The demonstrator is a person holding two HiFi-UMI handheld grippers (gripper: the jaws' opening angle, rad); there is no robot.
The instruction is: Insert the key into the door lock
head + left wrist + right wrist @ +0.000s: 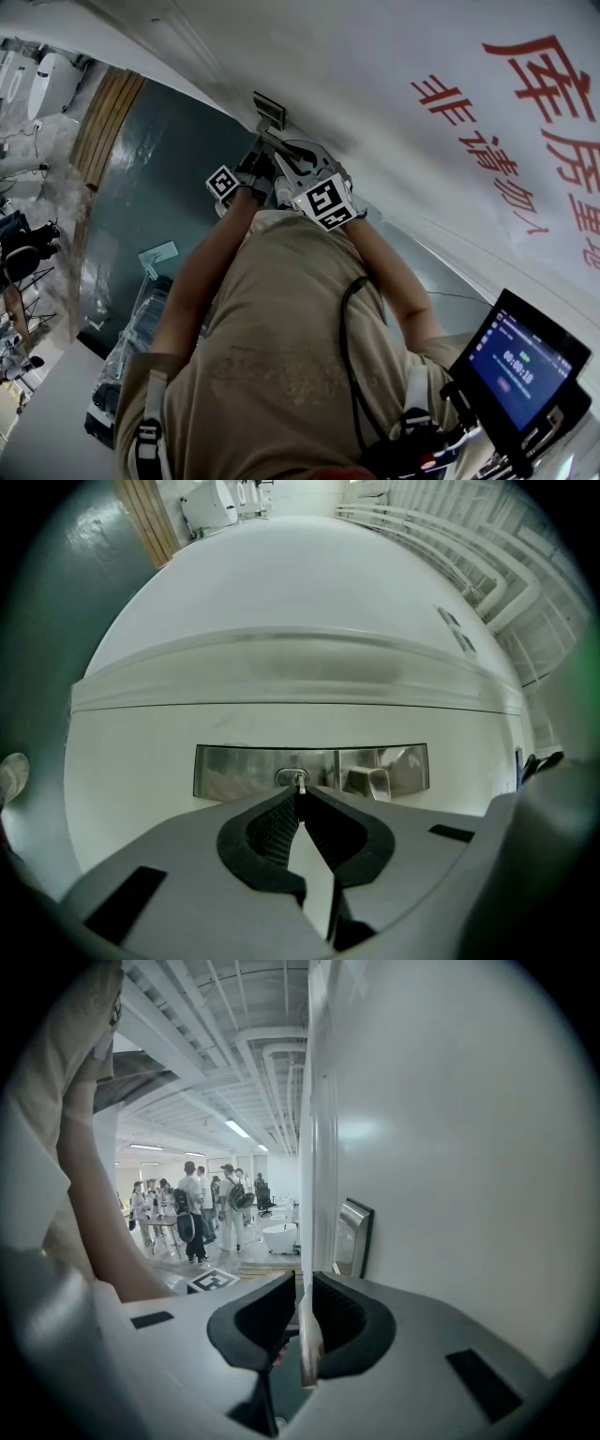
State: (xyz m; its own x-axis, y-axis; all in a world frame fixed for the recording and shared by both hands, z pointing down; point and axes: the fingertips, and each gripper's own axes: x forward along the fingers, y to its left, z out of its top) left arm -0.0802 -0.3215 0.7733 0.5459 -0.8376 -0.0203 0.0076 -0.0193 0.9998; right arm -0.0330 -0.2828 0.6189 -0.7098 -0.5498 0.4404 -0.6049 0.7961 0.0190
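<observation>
Left gripper (299,794), level before the white door (281,696), faces its steel lock plate (234,771) and, jaws clamped on the key (300,782), has the tip at the plate's keyhole (289,778): insertion looks just starting, needing a straight aligned push, while the right gripper (300,1279), beside the plate, pinches a thin pale strip (305,1354).

A white door (281,602) fills most of the left gripper view. Set flush in it at lower centre is a metal lock plate (234,771) with a round keyhole (286,778). In the head view, red characters (544,84) mark the door at upper right. A dark green floor (159,178) spreads at centre left, edged by a wooden strip (103,122).
</observation>
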